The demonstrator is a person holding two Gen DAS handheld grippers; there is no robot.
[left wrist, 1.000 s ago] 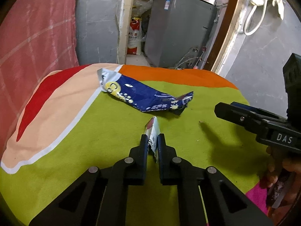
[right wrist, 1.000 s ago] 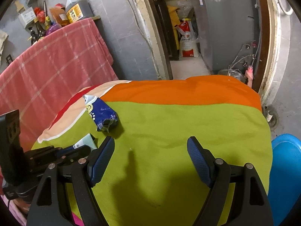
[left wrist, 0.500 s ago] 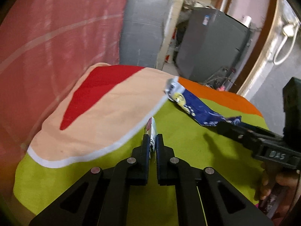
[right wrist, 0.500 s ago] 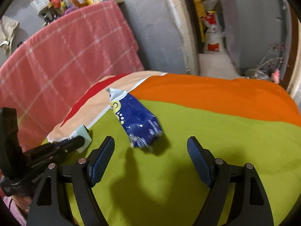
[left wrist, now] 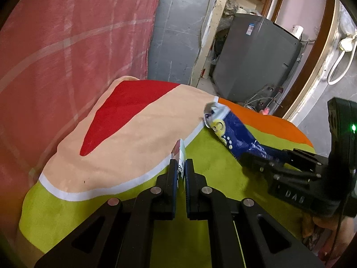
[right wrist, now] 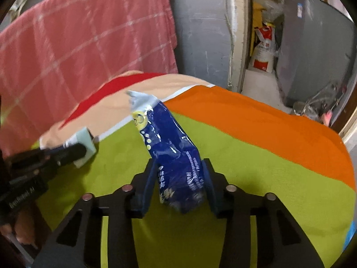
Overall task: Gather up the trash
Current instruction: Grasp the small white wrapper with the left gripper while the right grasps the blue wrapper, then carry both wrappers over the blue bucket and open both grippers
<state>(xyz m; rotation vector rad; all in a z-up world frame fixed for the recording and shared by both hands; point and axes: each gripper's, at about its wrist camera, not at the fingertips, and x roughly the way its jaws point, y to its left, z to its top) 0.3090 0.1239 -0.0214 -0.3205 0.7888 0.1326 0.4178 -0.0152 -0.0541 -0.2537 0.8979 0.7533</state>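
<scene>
My left gripper [left wrist: 181, 164] is shut on a small pale green and white wrapper [left wrist: 179, 154] and holds it above the multicoloured blanket [left wrist: 125, 138]; the same wrapper shows in the right wrist view [right wrist: 83, 145]. A long blue snack bag [right wrist: 174, 154] lies on the green part of the blanket [right wrist: 245, 156]. My right gripper [right wrist: 178, 167] has its jaws around the bag's near end, both pads close to or touching its sides. The bag also shows in the left wrist view [left wrist: 232, 134], with the right gripper [left wrist: 252, 158] at its near end.
A pink checked cloth [right wrist: 78, 40] hangs at the left behind the blanket. A doorway behind holds a grey washing machine [left wrist: 254, 60] and a red and white sack [right wrist: 263, 53]. A blue object [right wrist: 351, 234] sits at the right edge.
My right gripper has moved forward and left onto the blue bag and its jaws have narrowed around it. My left gripper has swung further left, still holding the small wrapper.
</scene>
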